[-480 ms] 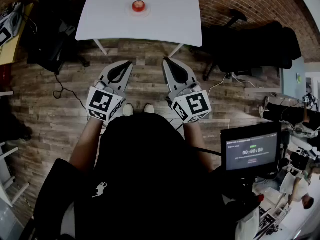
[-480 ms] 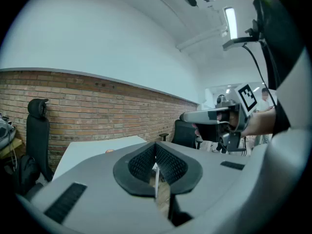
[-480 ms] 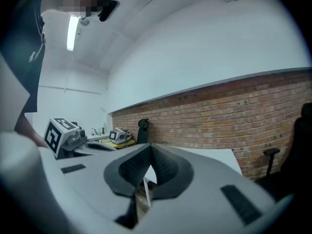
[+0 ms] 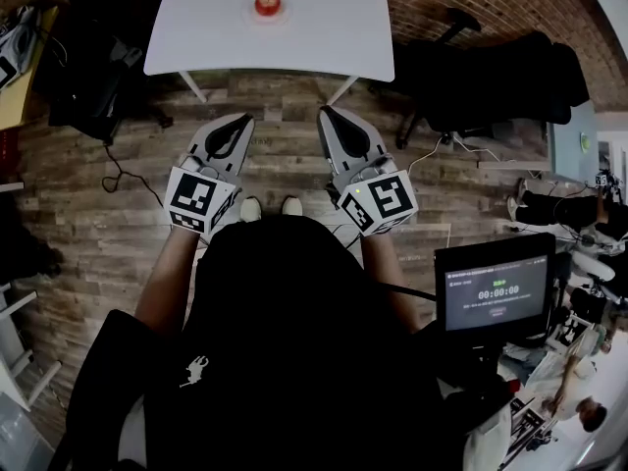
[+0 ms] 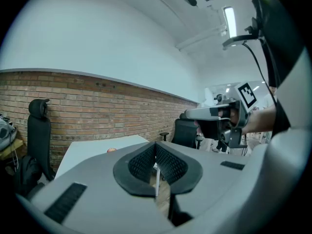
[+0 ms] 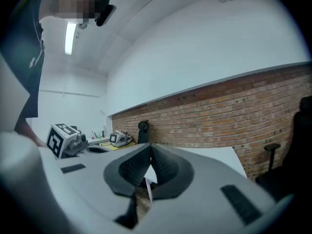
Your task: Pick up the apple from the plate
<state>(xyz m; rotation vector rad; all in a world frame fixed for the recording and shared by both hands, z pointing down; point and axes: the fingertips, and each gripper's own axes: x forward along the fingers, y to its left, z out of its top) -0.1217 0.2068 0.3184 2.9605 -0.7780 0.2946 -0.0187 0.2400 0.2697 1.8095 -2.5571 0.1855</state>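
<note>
In the head view the red apple (image 4: 267, 4) lies on a small white plate (image 4: 285, 14) at the far middle of the white table (image 4: 324, 37). Both grippers hang over the wooden floor, well short of the table's near edge, side by side and pointing towards it. The left gripper (image 4: 245, 118) has its jaws together with nothing between them. The right gripper (image 4: 324, 112) is likewise shut and empty. From the left gripper view the apple (image 5: 111, 150) peeks over the jaws (image 5: 156, 145), and the right gripper (image 5: 214, 113) shows at the right. The right gripper view looks over its closed jaws (image 6: 150, 147) towards the table (image 6: 214, 155).
Black office chairs (image 4: 491, 77) stand right of the table, and a dark bag and chair (image 4: 98, 67) stand left of it. A cable (image 4: 123, 175) trails on the wooden floor. A monitor with a timer (image 4: 494, 287) sits at my right. A brick wall (image 5: 97, 101) backs the table.
The head view has slid slightly, so the table and apple sit a touch higher. Both grippers remain side by side and shut, with nothing taken hold of.
</note>
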